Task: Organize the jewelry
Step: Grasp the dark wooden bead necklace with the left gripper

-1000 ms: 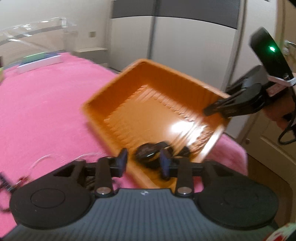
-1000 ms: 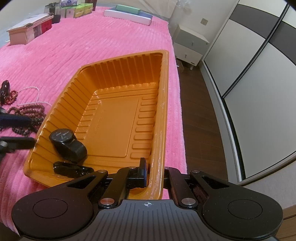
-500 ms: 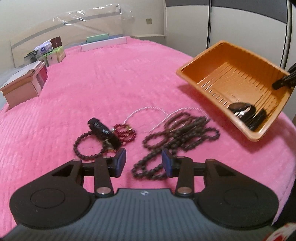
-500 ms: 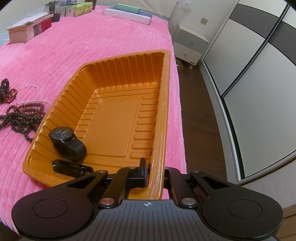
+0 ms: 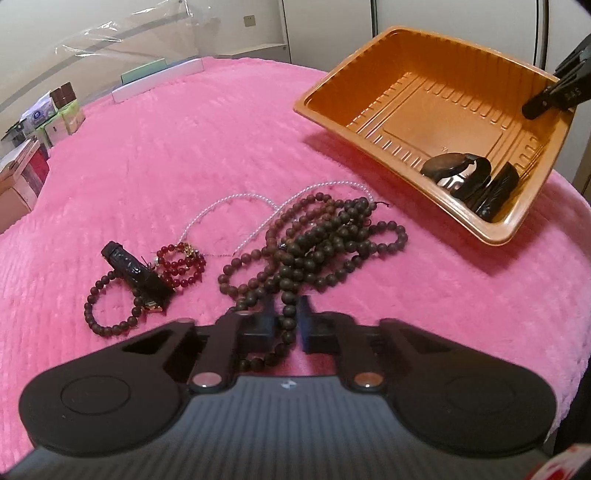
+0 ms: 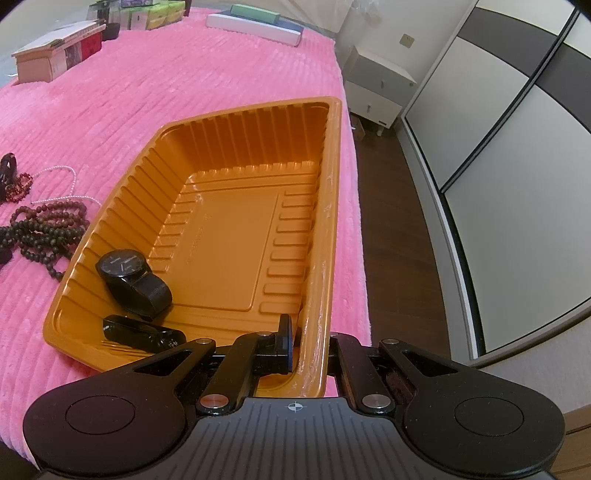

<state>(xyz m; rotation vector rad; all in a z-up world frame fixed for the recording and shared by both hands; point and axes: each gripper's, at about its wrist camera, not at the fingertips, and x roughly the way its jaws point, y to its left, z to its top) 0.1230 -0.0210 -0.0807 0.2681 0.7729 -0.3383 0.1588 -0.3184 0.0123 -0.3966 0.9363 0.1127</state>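
A tangle of dark bead necklaces [image 5: 314,236] lies on the pink bedspread. My left gripper [image 5: 288,321] is closing its jaws on a strand at the near end of the tangle, pads against the beads. The orange plastic tray [image 6: 332,184] is tilted up off the bed, with my right gripper [image 6: 310,339] shut on its near rim. A black watch [image 6: 129,277] and another black piece [image 6: 140,334] lie in the tray's low corner. Left of the tangle are a thin pearl strand [image 5: 229,201], a red bead bracelet [image 5: 181,266], a black clip-like piece [image 5: 133,273] and a dark bead bracelet [image 5: 99,317].
Boxes [image 6: 55,59] and a flat white and green package [image 6: 255,26] sit at the far side of the bed. The bed's edge drops to a dark wood floor [image 6: 399,221] right of the tray, with a white nightstand [image 6: 376,88] and wardrobe doors [image 6: 498,129] beyond.
My left gripper swung away from the tray, came down over the bead tangle and went from open to closed on a strand. The right gripper and the tray stayed still.
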